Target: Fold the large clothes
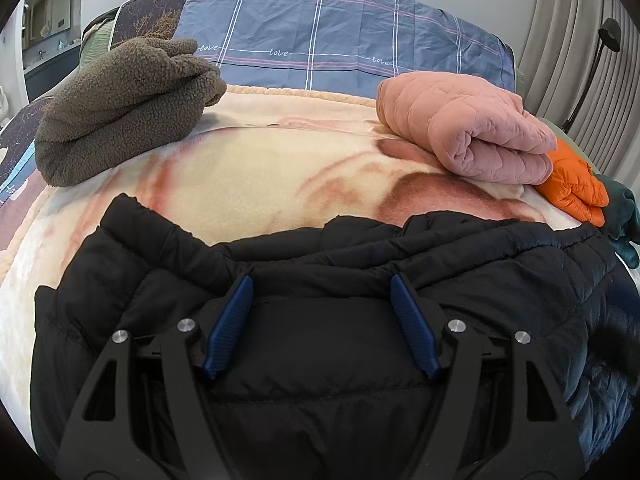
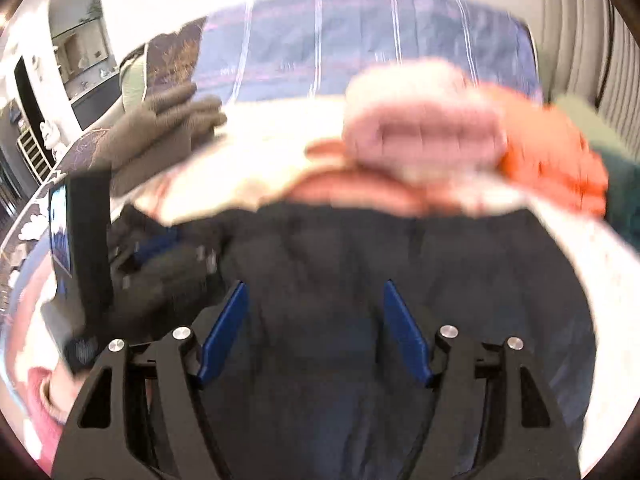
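A black puffer jacket (image 1: 328,360) lies spread on the cream blanket (image 1: 272,168) of a bed. My left gripper (image 1: 322,284) is open, its blue fingers (image 1: 236,312) low over the jacket's upper part, near a bunched fold. In the blurred right wrist view the same jacket (image 2: 340,280) lies under my right gripper (image 2: 314,292), which is open and empty above it. The left gripper's body (image 2: 88,256) shows at the left of that view.
A brown fleece garment (image 1: 124,112) lies folded at the back left. A folded pink quilted jacket (image 1: 468,128), an orange puffer (image 1: 572,188) and a dark teal item (image 1: 620,212) sit at the back right. A blue plaid pillow (image 1: 340,36) lies behind; curtains (image 1: 580,40) hang on the right.
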Motion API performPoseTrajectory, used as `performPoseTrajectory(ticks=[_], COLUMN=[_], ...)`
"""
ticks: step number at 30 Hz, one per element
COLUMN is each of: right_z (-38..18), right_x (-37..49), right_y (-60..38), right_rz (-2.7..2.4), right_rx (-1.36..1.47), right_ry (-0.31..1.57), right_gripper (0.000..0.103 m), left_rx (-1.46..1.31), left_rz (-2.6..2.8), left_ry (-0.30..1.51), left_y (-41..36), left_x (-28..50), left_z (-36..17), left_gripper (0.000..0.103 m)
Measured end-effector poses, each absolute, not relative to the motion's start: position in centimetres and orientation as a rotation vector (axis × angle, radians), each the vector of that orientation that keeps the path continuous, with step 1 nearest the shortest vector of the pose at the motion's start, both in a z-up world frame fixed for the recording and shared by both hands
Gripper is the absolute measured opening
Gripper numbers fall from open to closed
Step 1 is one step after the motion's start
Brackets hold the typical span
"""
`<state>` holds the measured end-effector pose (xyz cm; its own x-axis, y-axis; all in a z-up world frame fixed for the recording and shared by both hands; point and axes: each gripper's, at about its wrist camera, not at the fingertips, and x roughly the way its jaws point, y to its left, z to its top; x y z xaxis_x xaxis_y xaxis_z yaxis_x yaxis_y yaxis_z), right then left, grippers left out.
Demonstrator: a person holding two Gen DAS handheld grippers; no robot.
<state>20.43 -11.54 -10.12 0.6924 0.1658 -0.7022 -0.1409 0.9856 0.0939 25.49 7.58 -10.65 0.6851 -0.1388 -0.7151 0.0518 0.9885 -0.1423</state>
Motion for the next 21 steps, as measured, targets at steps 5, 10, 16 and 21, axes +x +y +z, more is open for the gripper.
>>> performPoseTrajectory(ticks=[5,10,16,21], right_z=[-16.6,-17.2,-17.2,-17.3], right_x=[25.7,25.7,25.4,25.4], right_y=[-11.3,-11.8,-12.3,-12.4], right_rz=[0.122,0.135,0.163,0.168], right_rx=[0.037,0.065,0.099,0.100], right_ry=[0.857,0.836,0.826,0.824], right_gripper=[0.065,0.065,0.065,0.065], left_rx=[-0.119,-0.144,-0.127,-0.138], left_rz=[-0.096,-0.111,-0.089,-0.043], left_ry=[0.814,0.825,0.809,0.687], left_y=[7.7,8.1,8.6,11.8], left_x=[25.6,25.8,25.0,21.9], left_z=[-10.7,-10.6,-9.8,-5.8], left_gripper=[0.072,0.072,0.072,0.072])
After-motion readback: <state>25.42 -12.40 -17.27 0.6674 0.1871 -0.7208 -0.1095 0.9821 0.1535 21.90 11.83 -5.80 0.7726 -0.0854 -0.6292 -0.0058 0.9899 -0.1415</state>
